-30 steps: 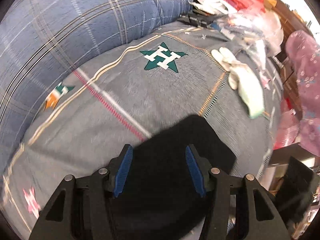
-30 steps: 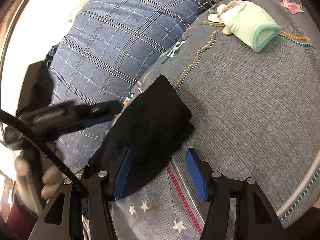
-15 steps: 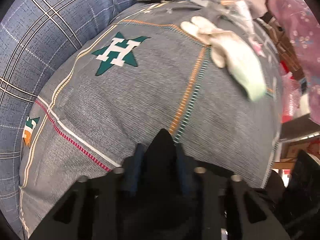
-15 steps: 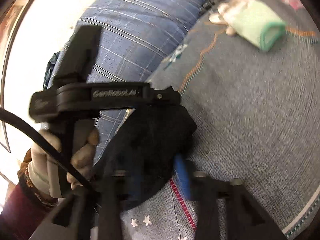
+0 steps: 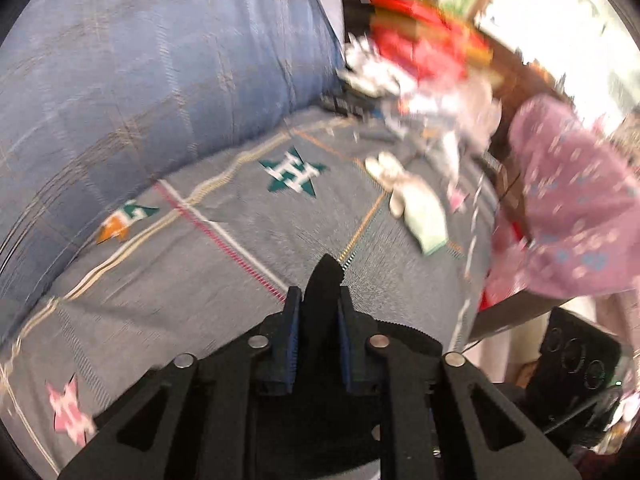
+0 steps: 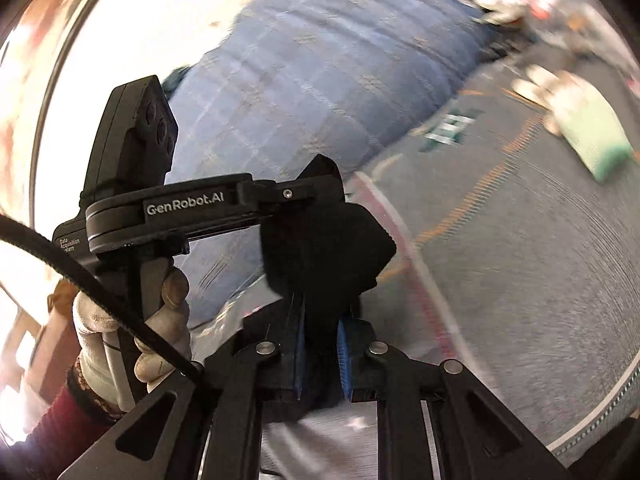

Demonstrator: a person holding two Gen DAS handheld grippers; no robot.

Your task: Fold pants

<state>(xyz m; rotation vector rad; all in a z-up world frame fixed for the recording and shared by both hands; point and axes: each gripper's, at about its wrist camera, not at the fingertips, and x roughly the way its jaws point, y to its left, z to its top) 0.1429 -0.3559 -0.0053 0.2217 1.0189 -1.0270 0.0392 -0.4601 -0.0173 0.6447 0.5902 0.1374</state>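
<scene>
While both views came out pretty smeared, you could still see that your left hand-held gripper [image 5: 318, 334] was clenched on a peak of the black pants [image 5: 325, 280], the fabric poking up between its blue pads [image 5: 291, 344]. Your right hand-held gripper [image 6: 320, 354] was clamped on the same pants [image 6: 324, 256] too, the dark bundle bunched up above its fingers and lifted off the grey bedspread [image 5: 240, 272].

Taking the pants as the reference: in the right wrist view your left hand-held gripper [image 6: 308, 194] reached in from the side and pinched their top corner, with your gloved left hand [image 6: 132, 328] wrapped round its handle just beside them. The bedspread with its green star patch [image 5: 294, 174] sat right behind the pants, and the big blue plaid pillow [image 5: 160, 72] was beyond that. A pale green and white folded cloth [image 5: 420, 212] lay well apart from the pants. A pink flowery garment [image 5: 576, 200] hung out past the bed edge, far from them, and the red clutter [image 5: 416, 48] was too blurred to make out.
</scene>
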